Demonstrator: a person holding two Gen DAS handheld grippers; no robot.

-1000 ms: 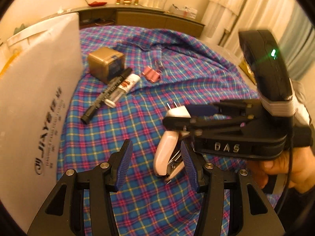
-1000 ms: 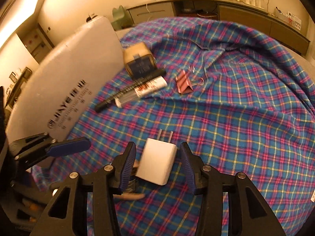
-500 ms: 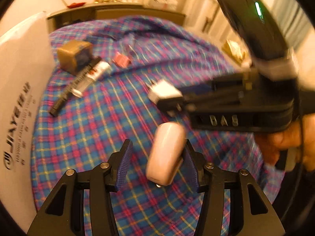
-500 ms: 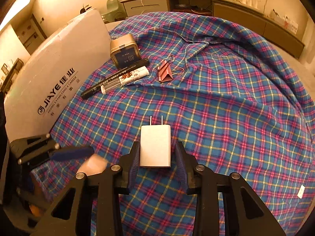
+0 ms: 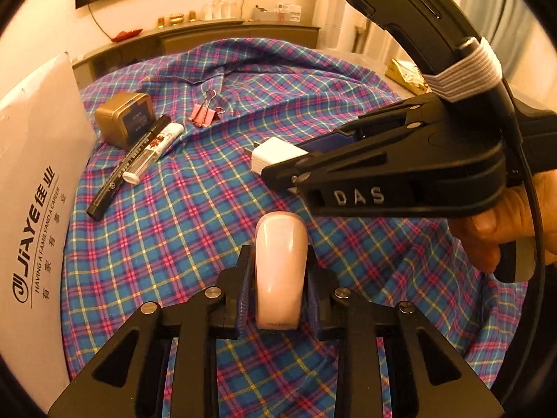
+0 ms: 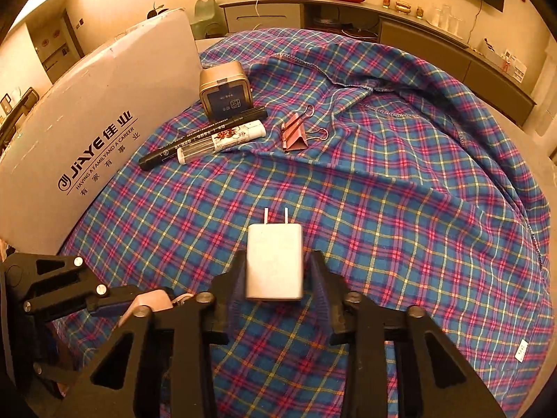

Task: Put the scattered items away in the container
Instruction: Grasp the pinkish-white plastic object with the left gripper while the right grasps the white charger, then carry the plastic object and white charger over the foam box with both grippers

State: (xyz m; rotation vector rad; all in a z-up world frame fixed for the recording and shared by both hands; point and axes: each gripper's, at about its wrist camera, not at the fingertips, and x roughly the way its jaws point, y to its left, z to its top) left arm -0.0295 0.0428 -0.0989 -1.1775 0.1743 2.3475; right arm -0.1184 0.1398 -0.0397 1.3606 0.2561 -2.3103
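My left gripper [image 5: 278, 289] is shut on a pale pink stapler [image 5: 280, 271], held above the plaid cloth. My right gripper [image 6: 275, 275] is shut on a white plug charger [image 6: 274, 261], prongs pointing away; it also shows in the left wrist view [image 5: 275, 155]. On the cloth lie a gold tin [image 6: 226, 90], a black marker [image 6: 202, 137], a white tube [image 6: 222, 141] and a pink binder clip [image 6: 296, 134]. The white cardboard box [image 6: 87, 132] stands at the left.
The plaid cloth [image 6: 400, 209] covers a round table. A low cabinet [image 6: 417, 31] with small jars runs along the far wall. The right gripper's body [image 5: 400, 181] crosses the left wrist view at the right.
My left gripper closed on the stapler and lifted it off the cloth. My right gripper closed on the charger and raised it. Both views now sit higher above the table.
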